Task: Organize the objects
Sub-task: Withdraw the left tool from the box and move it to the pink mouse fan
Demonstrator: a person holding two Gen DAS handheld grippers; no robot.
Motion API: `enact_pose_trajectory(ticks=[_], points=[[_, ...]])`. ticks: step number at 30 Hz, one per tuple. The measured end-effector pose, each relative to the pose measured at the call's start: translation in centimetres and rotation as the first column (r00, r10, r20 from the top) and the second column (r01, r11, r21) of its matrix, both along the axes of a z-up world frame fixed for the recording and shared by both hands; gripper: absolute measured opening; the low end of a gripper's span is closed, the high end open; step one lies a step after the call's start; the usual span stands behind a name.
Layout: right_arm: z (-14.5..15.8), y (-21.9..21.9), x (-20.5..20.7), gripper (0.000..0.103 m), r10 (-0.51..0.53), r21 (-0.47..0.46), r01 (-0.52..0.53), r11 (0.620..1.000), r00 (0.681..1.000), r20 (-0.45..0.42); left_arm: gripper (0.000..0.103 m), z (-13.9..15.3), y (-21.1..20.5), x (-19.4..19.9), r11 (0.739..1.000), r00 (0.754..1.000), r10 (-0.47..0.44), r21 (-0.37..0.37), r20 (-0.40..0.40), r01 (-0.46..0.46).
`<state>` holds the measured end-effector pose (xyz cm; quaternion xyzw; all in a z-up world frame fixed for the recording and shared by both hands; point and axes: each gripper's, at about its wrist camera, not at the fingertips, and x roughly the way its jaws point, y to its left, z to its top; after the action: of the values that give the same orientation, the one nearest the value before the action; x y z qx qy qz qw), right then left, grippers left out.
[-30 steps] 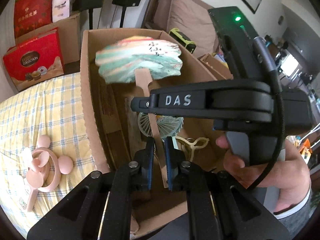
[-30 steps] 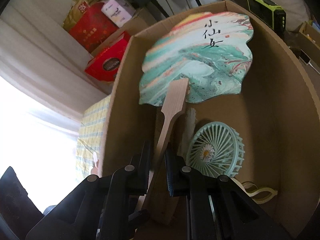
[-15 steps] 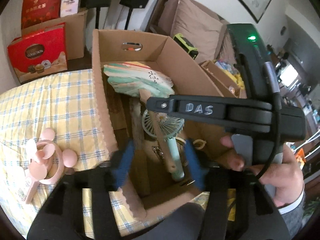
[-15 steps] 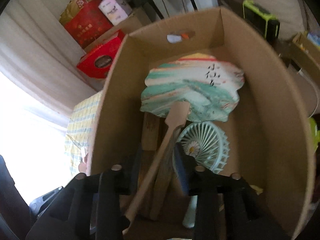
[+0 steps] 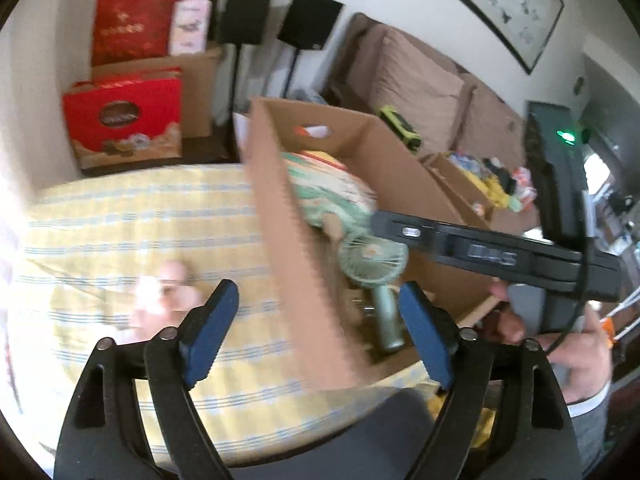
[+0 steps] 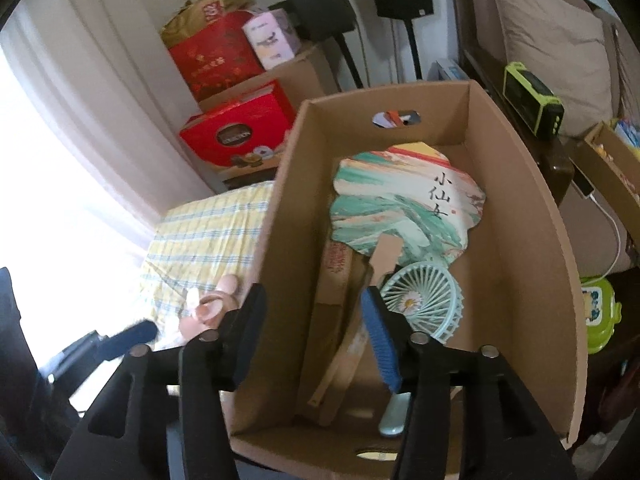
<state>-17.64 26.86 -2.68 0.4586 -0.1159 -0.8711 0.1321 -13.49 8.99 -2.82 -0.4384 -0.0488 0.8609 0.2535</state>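
Left gripper: jaws spread wide, nothing between the blue pads, pointing forward and slightly down. Right gripper: jaws also wide apart, empty, tilted downward. In the left wrist view the right gripper's black body sits to the right of and just ahead of the left gripper, held from below by the person's right hand, fingers wrapped on the handle.

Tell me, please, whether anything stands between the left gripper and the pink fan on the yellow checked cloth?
Nothing visible does. The left gripper is open above the cloth, and the pink fan, though blurred, lies just beyond its left finger. The cardboard box stands to the right, off that path.
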Motion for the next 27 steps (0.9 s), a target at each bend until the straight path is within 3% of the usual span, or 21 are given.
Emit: enact_pose_trajectory(ticks=[4, 9, 14, 27], points=[[0.6, -1.3, 0.5, 0.078, 0.023, 0.017, -0.023, 1.0, 1.0, -0.017, 0.091, 0.1, -4.0, -0.1, 0.997, 0.997, 0.071, -0.022, -0.006, -0.071], [0.8, -3.0, 0.7, 0.087, 0.046, 0.035, -0.045, 0.998, 0.999, -0.026, 0.101, -0.1, -7.6, 0.2, 0.991, 0.992, 0.126, -0.048, -0.005, -0.127], [0.7, -5.2, 1.1, 0.102, 0.081, 0.069, -0.078, 0.995, 0.996, -0.032, 0.103, -0.3, -9.6, 0.8, 0.985, 0.988, 0.151, -0.083, -0.017, -0.152], [0.4, -11.6, 2.2, 0.102, 0.207, 0.066, -0.205, 0.976, 0.978, -0.022, 0.102, -4.2, -15.2, 1.9, 0.966, 0.978, 0.206, -0.161, 0.019, -0.2]])
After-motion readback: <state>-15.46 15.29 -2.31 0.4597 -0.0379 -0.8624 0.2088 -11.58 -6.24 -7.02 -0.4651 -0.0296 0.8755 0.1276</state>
